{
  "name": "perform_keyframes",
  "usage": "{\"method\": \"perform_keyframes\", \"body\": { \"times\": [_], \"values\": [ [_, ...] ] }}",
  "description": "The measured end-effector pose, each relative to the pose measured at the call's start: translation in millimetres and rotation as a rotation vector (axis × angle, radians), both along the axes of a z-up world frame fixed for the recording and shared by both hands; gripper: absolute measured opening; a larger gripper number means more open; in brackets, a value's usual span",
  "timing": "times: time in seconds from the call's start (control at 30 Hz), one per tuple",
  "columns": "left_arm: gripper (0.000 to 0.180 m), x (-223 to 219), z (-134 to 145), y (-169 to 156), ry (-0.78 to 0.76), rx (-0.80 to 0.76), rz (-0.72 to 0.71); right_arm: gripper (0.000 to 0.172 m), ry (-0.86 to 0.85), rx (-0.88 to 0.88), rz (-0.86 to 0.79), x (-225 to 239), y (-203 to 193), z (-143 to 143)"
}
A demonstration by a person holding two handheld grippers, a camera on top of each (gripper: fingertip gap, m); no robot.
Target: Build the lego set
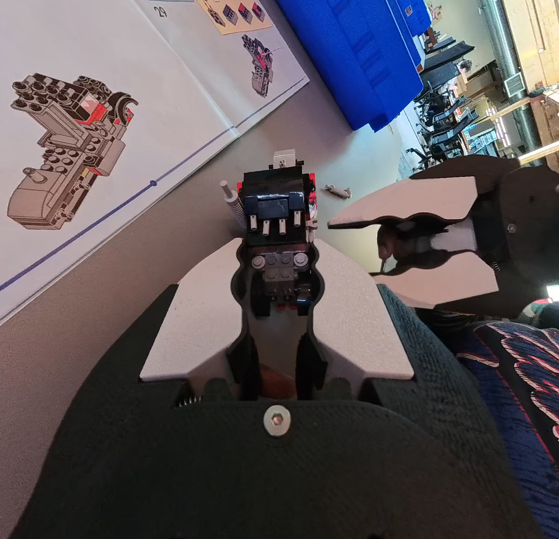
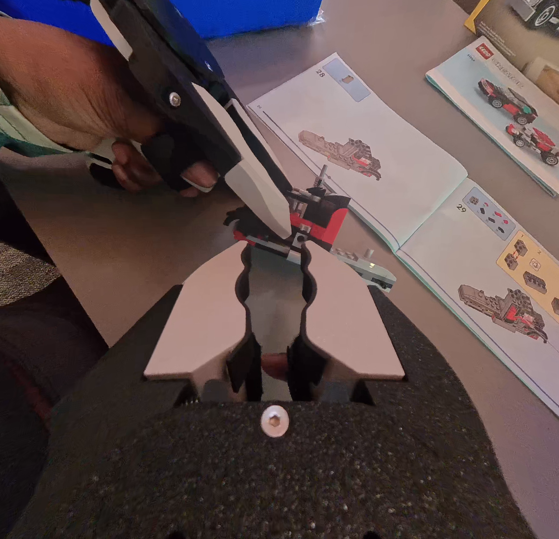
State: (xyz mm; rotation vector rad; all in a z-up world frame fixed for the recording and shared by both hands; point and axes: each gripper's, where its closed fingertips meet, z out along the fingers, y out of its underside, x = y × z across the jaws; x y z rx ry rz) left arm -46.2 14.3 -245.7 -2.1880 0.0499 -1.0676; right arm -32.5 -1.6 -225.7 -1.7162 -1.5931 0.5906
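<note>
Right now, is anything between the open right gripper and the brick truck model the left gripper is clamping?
Nothing visible. The right gripper sits open right beside the brick truck model, with only bare table behind the gap. The left gripper clamps the model from another side.

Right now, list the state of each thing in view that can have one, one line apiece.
Left gripper: shut on the brick model.
Brick model: partly built, clamped between the left pads.
Right gripper: open, holding nothing, its tips close by the model.
Instruction booklet: lying open on the table.
Second booklet: closed.
Small grey part: loose on the table.
</note>
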Motion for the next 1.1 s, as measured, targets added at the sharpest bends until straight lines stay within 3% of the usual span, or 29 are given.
{"method": "perform_keyframes", "body": {
  "times": [0.23, 0.63, 0.9, 1.1],
  "values": [
    [0.039, 0, 0, 0, 0.002, 0.002, 0.0, 0.056, -0.027, 0.018, -0.046, 8, 5, 4],
    [0.039, 0, 0, 0, 0.012, 0.009, 0.003, 0.063, -0.047, 0.028, -0.061, 11, 11, 0],
    [0.039, 1, 0, 4, 0.288, 0.115, -0.019, 0.054, -0.012, -0.075, -0.018, 52, 41, 19],
    [0.039, 5, -3, 7, 0.524, 0.181, -0.032, 0.035, -0.046, -0.089, 0.056, 93, 52, 21]
  ]
}}
